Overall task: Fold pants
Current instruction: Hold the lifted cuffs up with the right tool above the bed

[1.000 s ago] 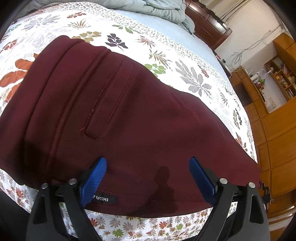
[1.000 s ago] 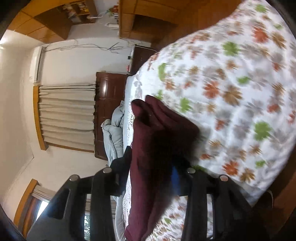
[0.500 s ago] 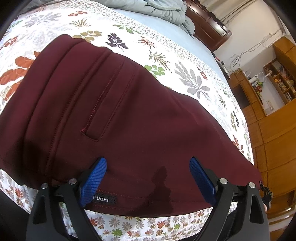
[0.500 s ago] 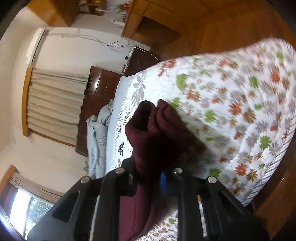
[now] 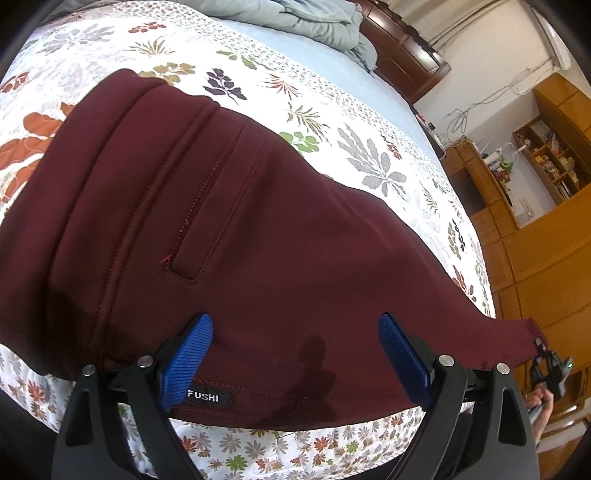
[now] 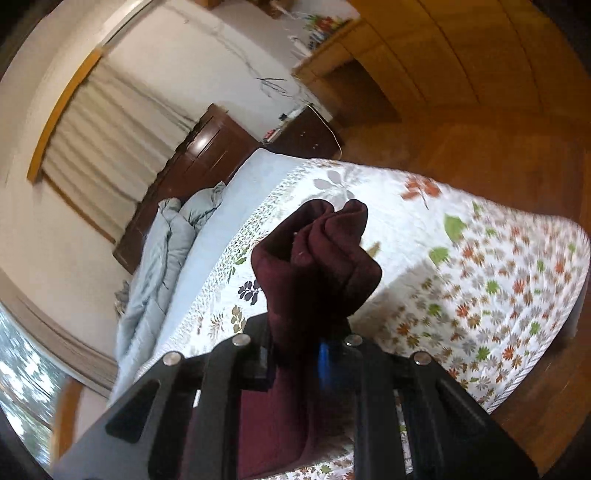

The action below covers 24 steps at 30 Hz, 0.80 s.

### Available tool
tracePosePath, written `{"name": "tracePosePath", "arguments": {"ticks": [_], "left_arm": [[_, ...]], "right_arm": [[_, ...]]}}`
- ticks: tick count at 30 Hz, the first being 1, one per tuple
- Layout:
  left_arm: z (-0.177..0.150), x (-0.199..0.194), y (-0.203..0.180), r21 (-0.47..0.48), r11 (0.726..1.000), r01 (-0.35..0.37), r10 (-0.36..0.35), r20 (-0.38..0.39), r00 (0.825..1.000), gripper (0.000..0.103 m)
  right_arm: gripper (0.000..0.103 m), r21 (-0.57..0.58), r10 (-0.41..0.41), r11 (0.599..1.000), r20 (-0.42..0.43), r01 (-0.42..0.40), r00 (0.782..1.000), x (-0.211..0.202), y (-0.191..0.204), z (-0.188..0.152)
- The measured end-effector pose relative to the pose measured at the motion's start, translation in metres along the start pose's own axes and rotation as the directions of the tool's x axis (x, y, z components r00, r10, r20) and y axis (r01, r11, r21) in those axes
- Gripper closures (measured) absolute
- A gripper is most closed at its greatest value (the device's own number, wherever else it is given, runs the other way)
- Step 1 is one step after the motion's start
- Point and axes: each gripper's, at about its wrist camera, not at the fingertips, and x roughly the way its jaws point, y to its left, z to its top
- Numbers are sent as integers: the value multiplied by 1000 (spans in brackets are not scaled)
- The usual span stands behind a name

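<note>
Dark maroon pants point(image 5: 229, 236) lie across a floral bedspread, waistband at the left, the legs running off to the right. My left gripper point(image 5: 295, 354) is open, its blue pads point(image 5: 192, 350) spread just above the near hem by the "FUSHI" label. My right gripper point(image 6: 314, 332) is shut on the bunched leg ends of the pants point(image 6: 317, 254) and holds them lifted above the bed. It also shows at the far right of the left wrist view point(image 5: 550, 369), at the end of the stretched leg.
The floral bedspread point(image 5: 332, 110) covers the bed; a grey quilt point(image 5: 314, 18) is heaped near the dark headboard point(image 5: 402, 48). Wooden cabinets and shelves point(image 5: 546, 236) stand beyond the bed's right edge. Wooden floor point(image 6: 480, 147) surrounds the bed's corner.
My right gripper has lifted and turned with the leg ends, so more of the bed shows beneath it. My left gripper has stayed open over the hem.
</note>
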Motion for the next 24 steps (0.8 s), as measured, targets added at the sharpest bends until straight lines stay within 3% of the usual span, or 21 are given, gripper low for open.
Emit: {"name": "tracePosePath", "arguments": {"ticks": [8, 24], "left_arm": [[-1, -3, 3, 12, 999, 39, -39, 2, 999, 11], [-7, -9, 2, 49, 996, 73, -73, -4, 997, 11]], "right_arm": [[87, -253, -37, 967, 32, 44, 999, -13, 80, -15], [87, -460, -37, 887, 30, 46, 999, -9, 162, -47]]}}
